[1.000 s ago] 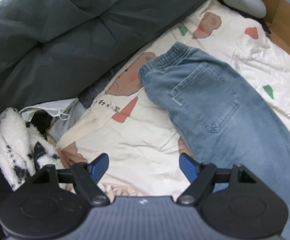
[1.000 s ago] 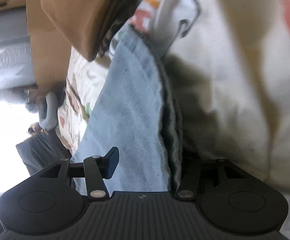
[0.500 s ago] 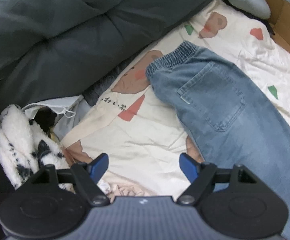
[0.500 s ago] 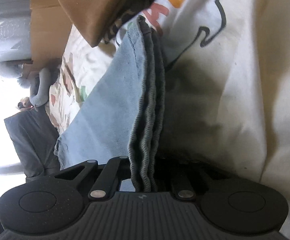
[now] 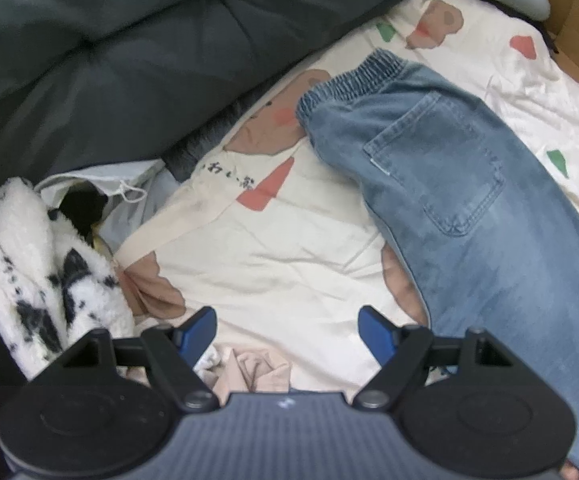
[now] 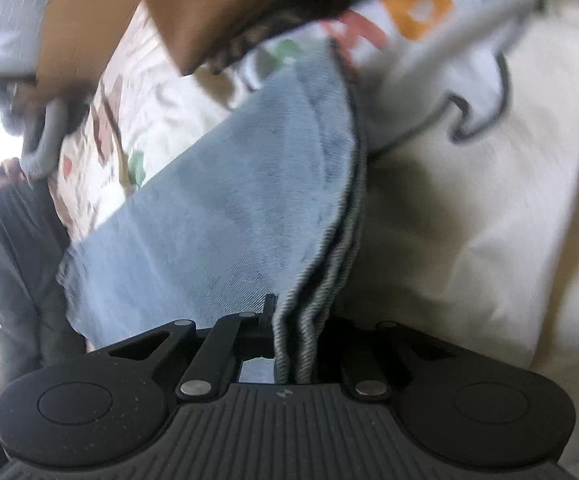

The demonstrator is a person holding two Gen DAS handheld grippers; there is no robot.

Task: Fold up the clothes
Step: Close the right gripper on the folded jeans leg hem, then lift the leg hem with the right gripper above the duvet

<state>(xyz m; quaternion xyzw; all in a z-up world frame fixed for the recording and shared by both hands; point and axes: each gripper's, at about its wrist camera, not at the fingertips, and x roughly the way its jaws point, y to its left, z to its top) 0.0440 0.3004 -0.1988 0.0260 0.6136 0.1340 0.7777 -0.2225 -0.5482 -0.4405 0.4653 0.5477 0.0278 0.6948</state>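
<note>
A pair of light blue jeans (image 5: 461,184) lies on a cream printed sheet (image 5: 285,248), its elastic waistband towards the dark cushions and its back pocket facing up. My left gripper (image 5: 287,322) is open and empty above the sheet, left of the jeans' leg. In the right wrist view my right gripper (image 6: 295,344) is shut on the layered hem edge of the jeans (image 6: 225,216), and the denim hangs from it to the left.
A dark grey duvet (image 5: 137,40) lies along the far side. A black-and-white fluffy garment (image 5: 37,264) is at the left, with pink cloth (image 5: 257,368) near my left gripper. A cardboard box (image 5: 577,12) stands at the far right and shows in the right wrist view (image 6: 193,4).
My right gripper has closed on the jeans' hem and lifted it. My left gripper has drawn back a little, so the jeans sit farther to the right.
</note>
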